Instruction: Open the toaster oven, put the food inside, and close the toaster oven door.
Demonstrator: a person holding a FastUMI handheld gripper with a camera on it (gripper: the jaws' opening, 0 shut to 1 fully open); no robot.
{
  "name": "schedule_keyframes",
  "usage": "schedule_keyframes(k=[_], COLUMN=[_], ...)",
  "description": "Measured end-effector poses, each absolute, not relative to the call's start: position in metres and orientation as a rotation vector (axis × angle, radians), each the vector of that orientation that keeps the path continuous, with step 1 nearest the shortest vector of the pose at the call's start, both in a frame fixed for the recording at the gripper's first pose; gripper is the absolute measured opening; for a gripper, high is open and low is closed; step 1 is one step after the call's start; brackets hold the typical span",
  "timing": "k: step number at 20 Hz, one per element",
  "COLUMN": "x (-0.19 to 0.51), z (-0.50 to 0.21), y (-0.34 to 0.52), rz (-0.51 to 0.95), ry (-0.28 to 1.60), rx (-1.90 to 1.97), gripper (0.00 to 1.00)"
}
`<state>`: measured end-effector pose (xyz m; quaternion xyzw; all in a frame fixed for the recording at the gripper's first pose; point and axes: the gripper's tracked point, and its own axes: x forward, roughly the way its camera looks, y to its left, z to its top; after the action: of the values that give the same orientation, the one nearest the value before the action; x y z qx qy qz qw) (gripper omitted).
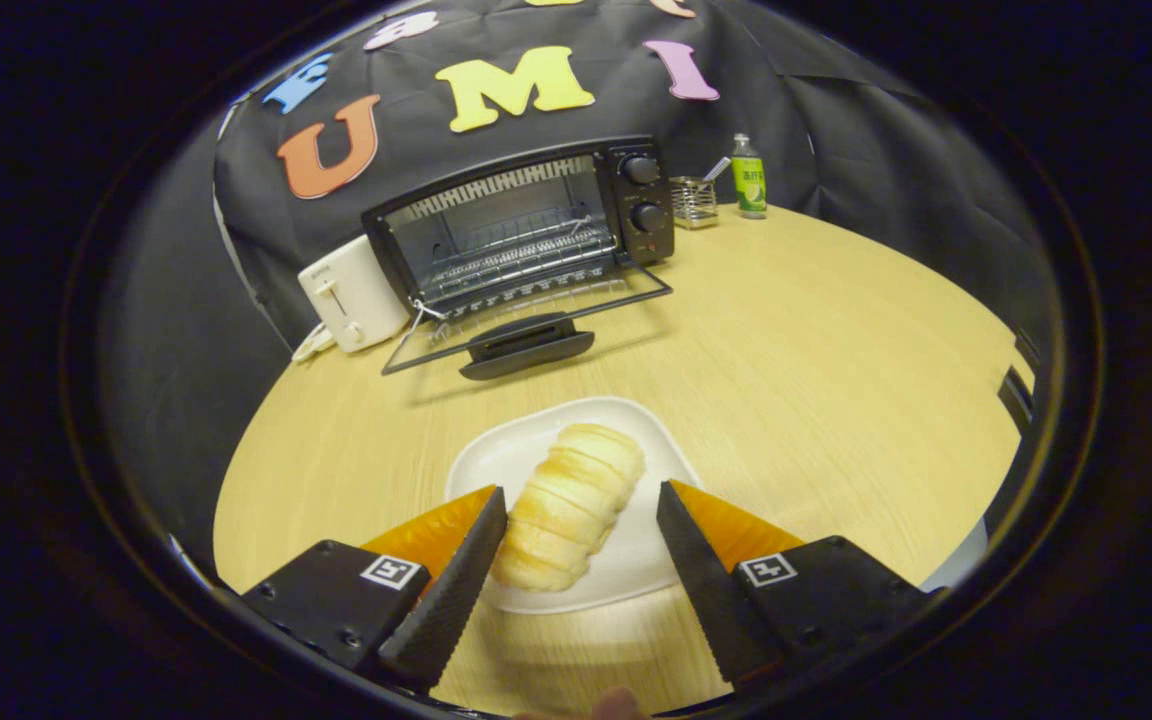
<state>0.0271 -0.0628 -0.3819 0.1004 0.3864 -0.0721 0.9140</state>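
Gripper spread wide, fingers either side of the bread roll, the left finger right against its edge, the right one standing clear, so nothing is clamped. The roll lies lengthways on a white plate, which sits on the wooden table. Beyond the plate, the toaster oven stands with its glass door dropped flat toward the gripper, wire rack showing inside. A white toaster is tucked against the oven's left side. To the right, a small wire basket and a green bottle, near the booth wall.
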Motion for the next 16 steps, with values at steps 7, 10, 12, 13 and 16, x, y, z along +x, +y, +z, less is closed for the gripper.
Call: schedule_keyframes(k=[7,10,12,13,16], x=[0.027,0.025,0.025,0.025,0.035], z=[-0.388,-0.385,-0.382,-0.379,-0.354], y=[-0.058,-0.057,-0.06,-0.058,-0.062], rz=[-0.124,-0.116,-0.121,-0.112,-0.094], ry=[0.81,0.826,0.824,0.817,0.768], rx=[0.204,0.264,0.299,0.306,0.345], gripper=[0.77,0.52,0.41,0.36,0.34])
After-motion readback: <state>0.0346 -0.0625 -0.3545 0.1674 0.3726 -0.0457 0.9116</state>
